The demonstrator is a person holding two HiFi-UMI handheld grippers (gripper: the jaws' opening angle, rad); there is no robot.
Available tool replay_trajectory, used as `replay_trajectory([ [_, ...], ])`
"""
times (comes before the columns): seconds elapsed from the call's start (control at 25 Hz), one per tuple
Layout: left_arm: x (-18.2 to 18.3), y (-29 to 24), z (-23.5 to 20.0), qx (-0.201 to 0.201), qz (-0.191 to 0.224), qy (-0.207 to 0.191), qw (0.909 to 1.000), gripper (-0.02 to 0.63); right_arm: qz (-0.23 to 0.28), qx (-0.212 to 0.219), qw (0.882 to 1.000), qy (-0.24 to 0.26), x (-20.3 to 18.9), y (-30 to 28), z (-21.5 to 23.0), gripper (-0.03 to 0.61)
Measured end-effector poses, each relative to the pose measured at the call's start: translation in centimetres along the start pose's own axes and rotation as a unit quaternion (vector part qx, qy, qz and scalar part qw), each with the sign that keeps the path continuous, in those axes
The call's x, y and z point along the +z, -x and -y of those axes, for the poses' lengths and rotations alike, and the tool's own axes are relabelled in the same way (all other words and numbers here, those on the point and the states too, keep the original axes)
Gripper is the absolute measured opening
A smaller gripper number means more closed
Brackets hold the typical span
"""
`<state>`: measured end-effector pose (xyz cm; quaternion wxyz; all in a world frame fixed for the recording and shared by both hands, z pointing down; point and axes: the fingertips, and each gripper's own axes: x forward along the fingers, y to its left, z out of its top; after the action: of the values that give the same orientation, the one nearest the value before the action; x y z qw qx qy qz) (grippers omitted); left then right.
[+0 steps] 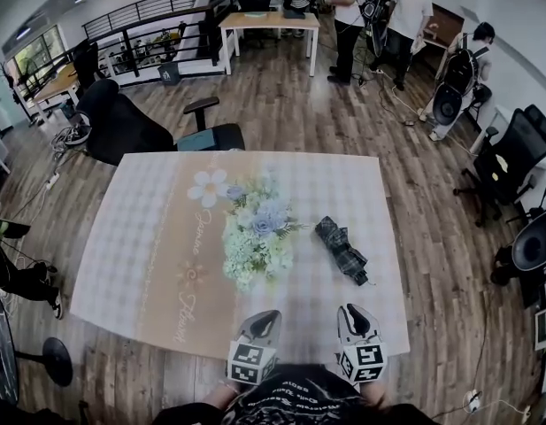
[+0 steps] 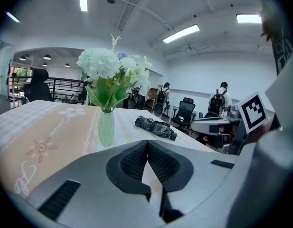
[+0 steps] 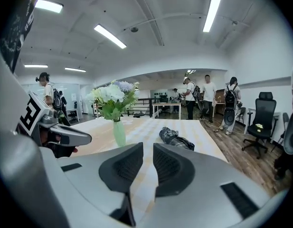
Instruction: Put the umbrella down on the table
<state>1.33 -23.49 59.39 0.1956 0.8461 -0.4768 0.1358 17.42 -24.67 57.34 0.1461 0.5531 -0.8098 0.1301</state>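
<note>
Both tongs hang side by side at the near edge of the bench (image 1: 149, 237), tipped slightly downward. The left tongs (image 1: 260, 321) are pressed together and empty. The right tongs (image 1: 352, 315) stand narrowly apart and empty. The folded umbrella (image 1: 342, 250) lies flat on the bench ahead of the right tongs, clear of them, with a flower vase (image 1: 255, 233) ahead of the left.

One table (image 1: 149, 237) bears one folded umbrella (image 1: 342, 250) and one vase of flowers (image 1: 255, 233). At its near edge are two grippers, the left gripper (image 1: 265, 317) and the right gripper (image 1: 350, 312). Three black office chairs stand near the table, one (image 1: 122, 124) at its far side and two (image 1: 513, 149) off its right side, and three people (image 1: 405, 16) stand beyond its far right corner.
</note>
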Motion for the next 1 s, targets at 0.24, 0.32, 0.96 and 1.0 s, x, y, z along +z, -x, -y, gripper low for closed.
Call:
replay_trajectory([
  [0.24,-0.2,-0.3,-0.9,-0.005,-0.006,0.001,1.0,0.018,0.003,0.01,1.0,0.004,0.8,-1.1,-0.5,0.011],
  [0.32,0.0,-0.4,-1.1,-0.006,-0.004,0.0,1.0,0.018,0.004,0.017,1.0,0.008,1.1,-1.5,-1.0,0.009],
  [0.96,0.6,-0.9,-1.6,-0.013,-0.005,-0.005,0.9999,0.018,-0.007,0.013,1.0,0.021,1.1,-2.5,-1.4,0.008],
  [1.0,0.6,-0.9,-1.6,-0.014,-0.005,-0.007,0.9999,0.018,-0.008,0.012,1.0,0.021,1.2,-2.6,-1.4,0.008],
])
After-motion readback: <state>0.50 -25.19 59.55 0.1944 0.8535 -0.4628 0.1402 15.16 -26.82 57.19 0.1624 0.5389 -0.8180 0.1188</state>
